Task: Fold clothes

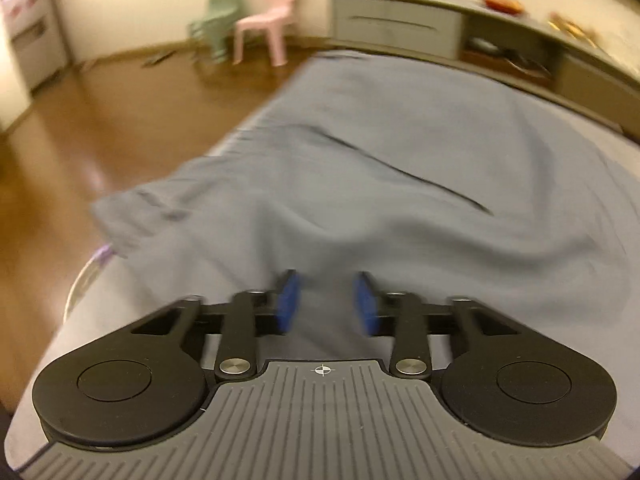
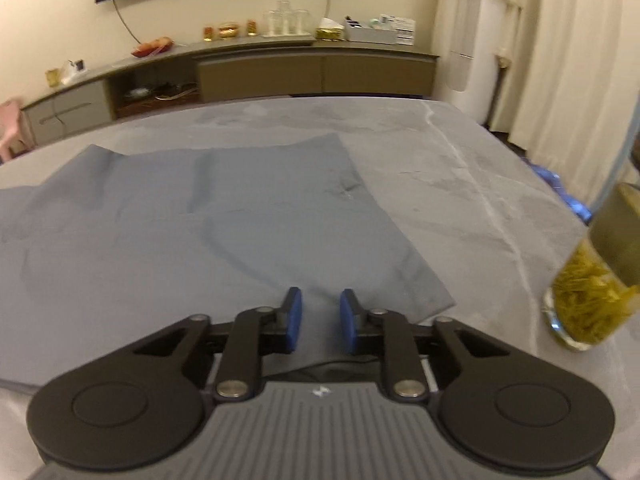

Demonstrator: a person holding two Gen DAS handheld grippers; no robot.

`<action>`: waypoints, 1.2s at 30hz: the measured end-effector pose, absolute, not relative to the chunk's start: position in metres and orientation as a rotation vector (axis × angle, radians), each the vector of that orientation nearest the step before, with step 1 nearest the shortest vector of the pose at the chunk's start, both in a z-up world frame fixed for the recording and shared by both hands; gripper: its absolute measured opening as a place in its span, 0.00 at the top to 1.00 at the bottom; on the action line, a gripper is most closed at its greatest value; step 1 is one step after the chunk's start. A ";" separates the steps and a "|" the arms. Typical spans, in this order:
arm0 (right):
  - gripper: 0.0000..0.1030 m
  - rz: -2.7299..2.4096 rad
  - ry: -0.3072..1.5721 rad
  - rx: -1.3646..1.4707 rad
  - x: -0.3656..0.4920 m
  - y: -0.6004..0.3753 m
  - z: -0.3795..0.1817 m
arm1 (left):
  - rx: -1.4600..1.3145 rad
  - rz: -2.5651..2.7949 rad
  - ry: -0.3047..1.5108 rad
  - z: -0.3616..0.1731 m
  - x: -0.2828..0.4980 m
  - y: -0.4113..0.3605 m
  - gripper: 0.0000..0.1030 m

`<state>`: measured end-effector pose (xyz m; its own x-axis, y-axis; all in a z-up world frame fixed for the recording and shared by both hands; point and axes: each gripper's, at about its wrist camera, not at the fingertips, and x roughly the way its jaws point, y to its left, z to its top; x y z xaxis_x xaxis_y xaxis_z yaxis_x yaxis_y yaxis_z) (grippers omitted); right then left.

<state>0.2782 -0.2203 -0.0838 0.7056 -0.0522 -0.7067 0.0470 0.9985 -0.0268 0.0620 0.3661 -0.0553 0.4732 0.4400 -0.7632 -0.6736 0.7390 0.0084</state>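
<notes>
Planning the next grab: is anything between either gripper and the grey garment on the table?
Nothing visible. The left gripper and right gripper are both open right over the grey garment. The glass jar stands on the table off to the right, clear of the cloth.

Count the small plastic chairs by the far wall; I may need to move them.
2 in the left wrist view: a pink chair against the wall, and a green chair just left of it, blurred. Others may be hidden.

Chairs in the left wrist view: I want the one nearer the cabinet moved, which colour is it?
The pink chair. It stands between the green chair and the cabinet; the green one is farther left.
</notes>
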 end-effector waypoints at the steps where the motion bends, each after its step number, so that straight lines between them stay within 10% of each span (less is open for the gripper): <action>1: 0.83 -0.071 0.788 -0.019 0.278 -0.218 -0.084 | -0.370 0.705 0.793 -0.051 0.051 0.377 0.79; 12: 0.63 -0.209 0.642 -0.284 0.261 -0.154 -0.032 | -0.941 0.813 0.469 -0.050 -0.070 0.477 0.61; 26: 0.15 0.946 0.372 -0.709 0.106 0.370 -0.041 | -1.043 0.317 0.399 -0.055 -0.050 0.495 0.60; 33: 0.19 1.028 0.388 -0.898 0.097 0.491 -0.085 | -1.012 0.251 0.387 -0.054 -0.054 0.501 0.58; 34: 0.25 1.017 0.393 -0.891 0.101 0.498 -0.085 | -1.016 0.256 0.383 -0.054 -0.058 0.502 0.57; 36: 0.73 0.993 0.432 -0.890 0.109 0.510 -0.085 | -1.038 0.262 0.375 -0.056 -0.064 0.509 0.57</action>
<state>0.1093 0.5100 -0.0854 0.5036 0.5353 -0.6781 -0.8611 0.2476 -0.4441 -0.0639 0.5093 -0.0562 0.9061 0.0344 -0.4216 -0.3838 0.4858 -0.7853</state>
